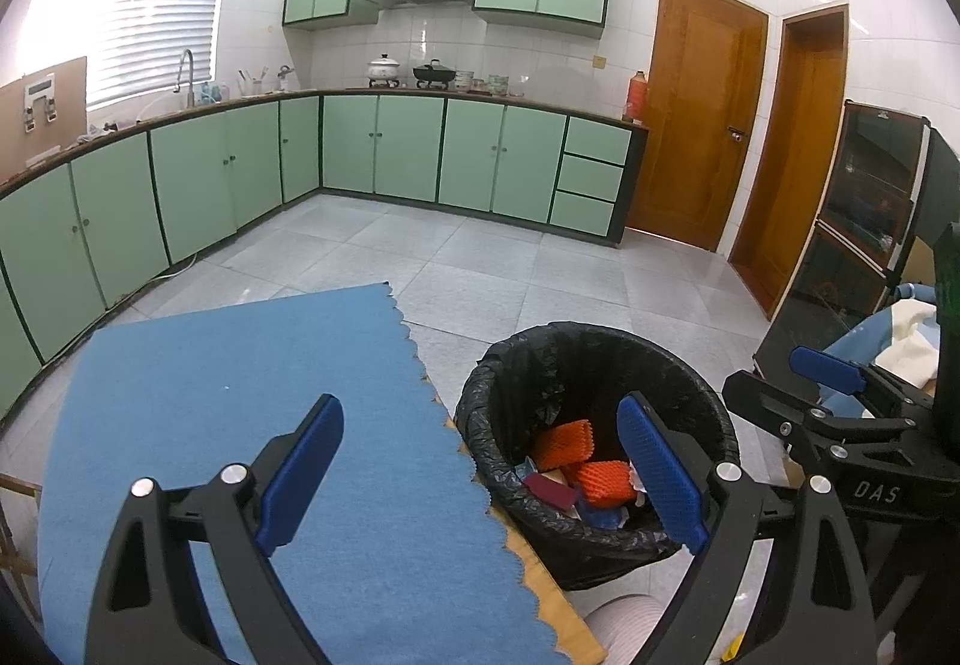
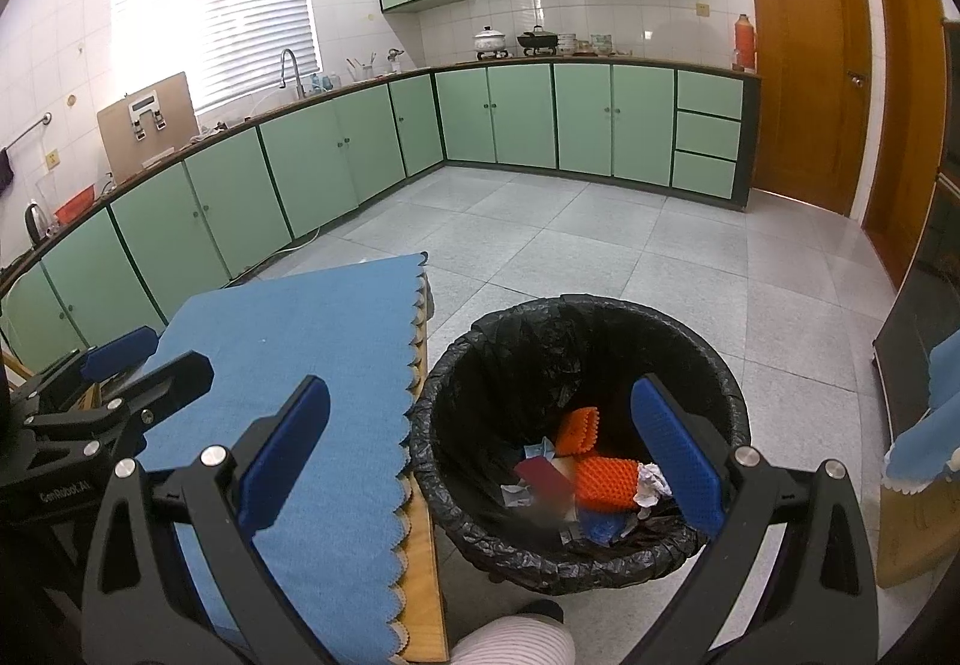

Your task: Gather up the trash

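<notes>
A black-lined trash bin (image 1: 600,359) (image 2: 576,329) stands on the floor beside a table covered with a blue cloth (image 1: 240,395) (image 2: 312,341). Inside lie orange foam nets (image 1: 606,482) (image 2: 603,482), a dark red card (image 2: 543,476), crumpled white paper (image 2: 653,484) and blue scraps. My left gripper (image 1: 480,461) is open and empty, straddling the cloth's edge and the bin. My right gripper (image 2: 480,455) is open and empty, with one finger over the cloth and one over the bin. Each gripper shows at the other view's side: the right (image 1: 840,401), the left (image 2: 120,371).
Green floor cabinets (image 1: 384,149) run along the far walls under a counter with a sink and pots. Two wooden doors (image 1: 696,113) stand at the right, and a dark glass cabinet (image 1: 864,221) beside them. Grey tiled floor (image 2: 600,245) lies beyond the bin. A striped knee (image 2: 516,644) shows below.
</notes>
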